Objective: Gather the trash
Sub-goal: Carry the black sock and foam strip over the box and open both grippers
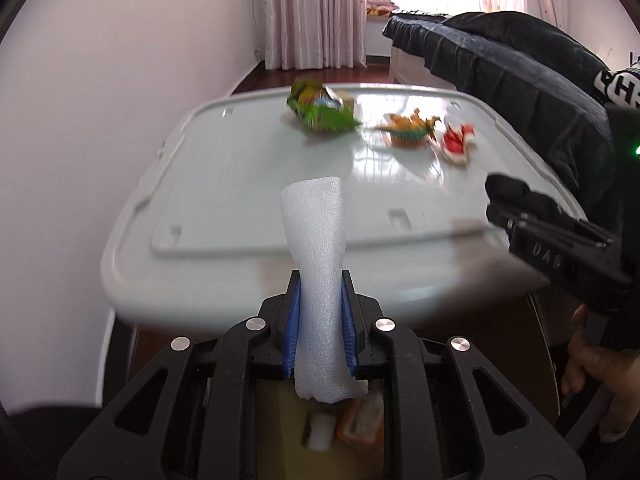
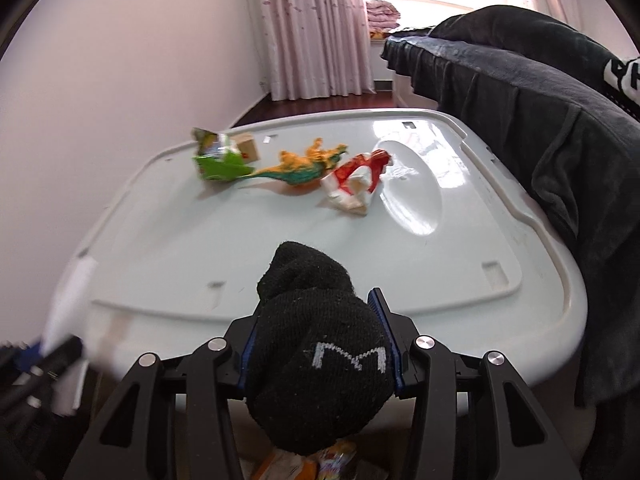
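My left gripper (image 1: 320,286) is shut on a white foam roll (image 1: 316,232) that stands up between its blue pads, just before the near edge of the white plastic table top (image 1: 240,160). The right gripper (image 2: 316,304) is shut on a balled black sock (image 2: 320,344) with a white mark. It also shows at the right of the left wrist view, as the right gripper (image 1: 552,248). On the far half of the top lie a green wrapper (image 2: 218,160), a toy dinosaur (image 2: 304,168) and a red and white wrapper (image 2: 356,180).
A small cardboard box (image 2: 250,146) stands behind the green wrapper. Under both grippers is a container holding an orange wrapper (image 1: 360,420) and other scraps. A bed with a dark blanket (image 2: 520,92) borders the table's right side. A wall runs along the left.
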`<state>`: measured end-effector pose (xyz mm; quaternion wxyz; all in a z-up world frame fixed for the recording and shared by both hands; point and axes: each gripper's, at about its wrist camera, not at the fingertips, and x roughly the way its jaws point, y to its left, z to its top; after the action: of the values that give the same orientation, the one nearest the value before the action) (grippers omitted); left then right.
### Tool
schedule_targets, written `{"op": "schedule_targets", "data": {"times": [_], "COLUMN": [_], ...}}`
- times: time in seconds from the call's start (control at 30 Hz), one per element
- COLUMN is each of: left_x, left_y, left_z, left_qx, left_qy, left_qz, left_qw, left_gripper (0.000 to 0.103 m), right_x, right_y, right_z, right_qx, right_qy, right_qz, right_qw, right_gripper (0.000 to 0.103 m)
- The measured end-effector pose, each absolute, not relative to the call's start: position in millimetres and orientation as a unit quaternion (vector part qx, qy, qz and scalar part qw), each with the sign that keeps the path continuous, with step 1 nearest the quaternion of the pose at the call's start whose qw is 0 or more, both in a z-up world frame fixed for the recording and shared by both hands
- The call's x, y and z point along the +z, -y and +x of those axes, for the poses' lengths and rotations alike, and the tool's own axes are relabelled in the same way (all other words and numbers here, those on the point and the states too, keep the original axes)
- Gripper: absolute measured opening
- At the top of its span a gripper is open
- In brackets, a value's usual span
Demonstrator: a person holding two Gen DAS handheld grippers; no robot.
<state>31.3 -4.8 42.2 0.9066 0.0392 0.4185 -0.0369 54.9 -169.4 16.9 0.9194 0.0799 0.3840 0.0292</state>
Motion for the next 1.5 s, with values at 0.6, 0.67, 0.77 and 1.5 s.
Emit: {"op": "schedule_targets", "data": {"times": [0.6, 0.67, 0.77, 1.5], "left_x": [-9.1, -12.5, -18.6, -60.9], "left_y": [4.2, 1.3, -4.0, -6.5], "left_z": [-46.1, -46.2, -42.3, -22.7], "left_qx": [-0.052, -0.048, -0.044, -0.030], "left_qy": [-0.484, -0.488, -0.495, -0.554], "left_qz": [0.048, 0.045, 0.036, 0.030], "left_qw": [0.872, 0.871, 0.867, 0.832], "left_gripper": [0.019, 0.019, 0.019, 0.020], "right_x": [-0.3, -2.8, -4.8, -39.9], "right_y": [144.9, 142.1, 136.5, 133.5], "right_z": [-59.1, -62.6, -67.0, -49.5], "right_qx": [0.048, 0.048, 0.053, 0.035], "right_qy": [-0.425, -0.429, -0.433, -0.487], "right_qz": [0.055, 0.050, 0.045, 0.048], "right_qw": [0.902, 0.901, 0.898, 0.871], "right_gripper": [0.048, 0.048, 0.048, 0.048]}}
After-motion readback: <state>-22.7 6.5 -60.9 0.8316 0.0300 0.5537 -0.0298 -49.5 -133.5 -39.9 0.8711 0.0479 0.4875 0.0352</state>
